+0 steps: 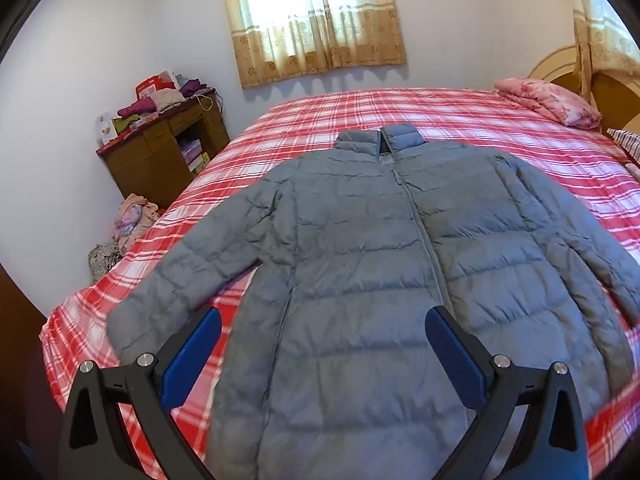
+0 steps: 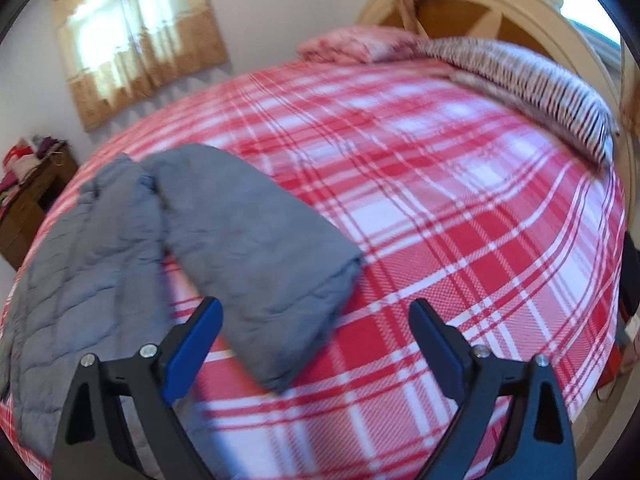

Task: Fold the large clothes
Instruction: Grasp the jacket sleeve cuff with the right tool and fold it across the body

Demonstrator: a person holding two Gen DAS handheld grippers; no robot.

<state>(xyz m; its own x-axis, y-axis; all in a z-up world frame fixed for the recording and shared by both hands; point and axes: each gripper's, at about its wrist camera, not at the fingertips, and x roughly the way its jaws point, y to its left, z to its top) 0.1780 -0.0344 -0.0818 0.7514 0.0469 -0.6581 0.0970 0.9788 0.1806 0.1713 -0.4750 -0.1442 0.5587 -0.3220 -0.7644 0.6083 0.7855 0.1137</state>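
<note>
A grey quilted puffer jacket (image 1: 360, 248) lies flat, front up and zipped, on a bed with a red and white plaid cover (image 1: 400, 108), both sleeves spread out. My left gripper (image 1: 322, 334) is open and empty above the jacket's lower body. In the right wrist view the jacket's right sleeve (image 2: 256, 248) lies on the plaid cover (image 2: 440, 200), its cuff just ahead of my right gripper (image 2: 316, 320), which is open and empty above the cuff. This view is blurred.
A wooden cabinet (image 1: 168, 152) piled with clothes stands by the bed's far left corner, with more clothes (image 1: 128, 220) on the floor. A folded pink quilt (image 1: 548, 100) and a striped pillow (image 2: 520, 80) lie by the headboard (image 2: 500, 12). A curtained window (image 1: 312, 16) is behind the bed.
</note>
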